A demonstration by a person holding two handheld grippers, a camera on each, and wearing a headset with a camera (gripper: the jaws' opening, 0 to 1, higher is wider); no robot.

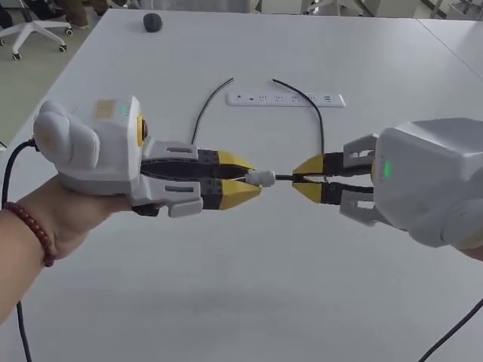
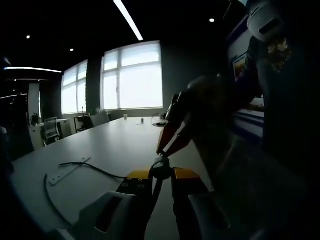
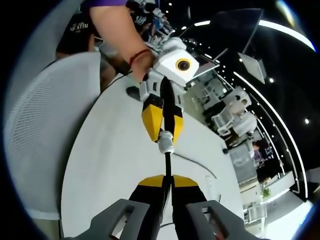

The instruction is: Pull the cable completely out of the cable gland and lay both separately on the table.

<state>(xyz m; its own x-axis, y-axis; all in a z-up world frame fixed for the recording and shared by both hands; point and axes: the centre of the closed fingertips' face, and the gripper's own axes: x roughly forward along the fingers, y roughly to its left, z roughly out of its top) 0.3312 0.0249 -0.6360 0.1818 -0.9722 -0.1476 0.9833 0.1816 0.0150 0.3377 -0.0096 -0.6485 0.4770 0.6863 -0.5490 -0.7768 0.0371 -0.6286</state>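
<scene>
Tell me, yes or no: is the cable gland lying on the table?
No, the left gripper holds the cable gland above the table, the right gripper the cable.

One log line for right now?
left claw: shut on cable gland | right claw: shut on cable | cable: not yet out | both above table

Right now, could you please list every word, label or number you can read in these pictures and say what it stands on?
No text can be read clearly.
Sticker on the housing of the left gripper: too blurred to read.
Power strip markings: too small to read.
White lettering on a person's dark shirt: too blurred to read.
Wall poster: too dark to read.
</scene>
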